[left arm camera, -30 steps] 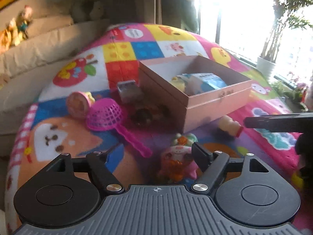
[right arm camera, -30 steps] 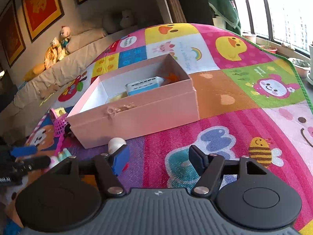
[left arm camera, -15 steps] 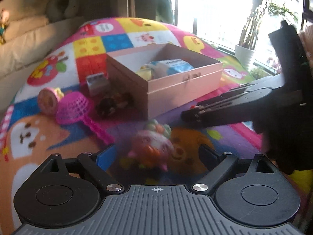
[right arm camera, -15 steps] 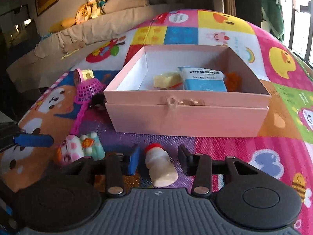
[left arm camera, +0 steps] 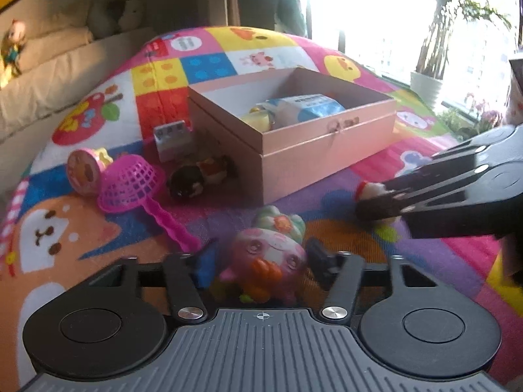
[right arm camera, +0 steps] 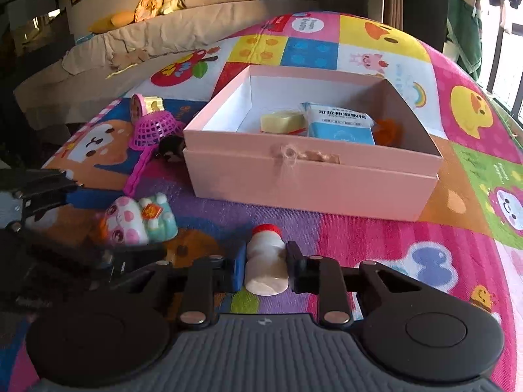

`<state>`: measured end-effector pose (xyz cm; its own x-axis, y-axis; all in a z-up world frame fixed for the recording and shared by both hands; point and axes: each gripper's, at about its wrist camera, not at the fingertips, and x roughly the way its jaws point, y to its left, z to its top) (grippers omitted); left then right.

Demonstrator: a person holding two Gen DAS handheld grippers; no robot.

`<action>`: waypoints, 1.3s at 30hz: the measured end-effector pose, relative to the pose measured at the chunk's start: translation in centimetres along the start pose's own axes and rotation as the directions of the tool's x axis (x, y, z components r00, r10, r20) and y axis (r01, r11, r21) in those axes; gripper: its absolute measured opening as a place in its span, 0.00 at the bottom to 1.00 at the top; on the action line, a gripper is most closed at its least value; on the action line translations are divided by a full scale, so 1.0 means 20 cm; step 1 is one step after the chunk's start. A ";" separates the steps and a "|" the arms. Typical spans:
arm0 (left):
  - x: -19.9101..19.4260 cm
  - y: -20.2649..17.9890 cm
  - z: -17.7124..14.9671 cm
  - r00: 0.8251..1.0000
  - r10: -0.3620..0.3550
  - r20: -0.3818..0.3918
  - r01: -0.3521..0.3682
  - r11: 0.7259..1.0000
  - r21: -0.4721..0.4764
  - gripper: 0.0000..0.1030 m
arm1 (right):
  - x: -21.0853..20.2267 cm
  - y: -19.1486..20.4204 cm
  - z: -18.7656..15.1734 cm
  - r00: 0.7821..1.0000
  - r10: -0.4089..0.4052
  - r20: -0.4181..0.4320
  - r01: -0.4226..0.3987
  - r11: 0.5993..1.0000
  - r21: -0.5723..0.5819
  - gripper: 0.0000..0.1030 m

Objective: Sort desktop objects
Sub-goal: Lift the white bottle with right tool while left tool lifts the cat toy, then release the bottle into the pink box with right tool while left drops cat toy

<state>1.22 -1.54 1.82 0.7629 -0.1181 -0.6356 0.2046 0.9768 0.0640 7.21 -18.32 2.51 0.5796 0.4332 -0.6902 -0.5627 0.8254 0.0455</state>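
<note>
On the colourful patchwork play mat [right arm camera: 376,238], just in front of the open pink cardboard box [right arm camera: 307,183], the right gripper [right arm camera: 265,263] had just closed onto a small white bottle with a red cap [right arm camera: 265,261]. The left gripper [left arm camera: 261,263] had just closed around a pink squishy animal toy [left arm camera: 264,261], its pads against the toy's sides.
</note>
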 end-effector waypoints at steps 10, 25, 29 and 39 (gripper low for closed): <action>-0.35 0.03 0.45 0.957 -0.043 0.287 0.025 0.997 0.067 0.53 | -0.66 -0.13 0.24 0.958 0.043 0.284 -0.055 0.998 0.037 0.24; 0.00 0.16 0.41 0.981 -0.043 0.187 0.057 0.996 -0.074 0.87 | -0.58 -0.37 0.47 0.930 -0.097 0.354 0.050 0.989 0.140 0.24; -0.07 0.22 0.18 0.989 -0.016 0.146 0.035 0.991 -0.127 0.92 | -0.41 -0.40 0.51 0.956 -0.068 0.284 0.017 0.984 0.180 0.24; -0.09 0.43 -0.12 0.996 0.060 0.071 -0.037 0.957 -0.289 0.93 | 0.17 -0.39 0.78 0.984 -0.111 0.141 0.077 0.971 0.226 0.25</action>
<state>0.17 7.48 1.63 0.8155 -0.0716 -0.5743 -0.0097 0.9905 -0.1372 22.73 -17.55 11.02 0.7157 0.3859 -0.5821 -0.3689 0.9166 0.1541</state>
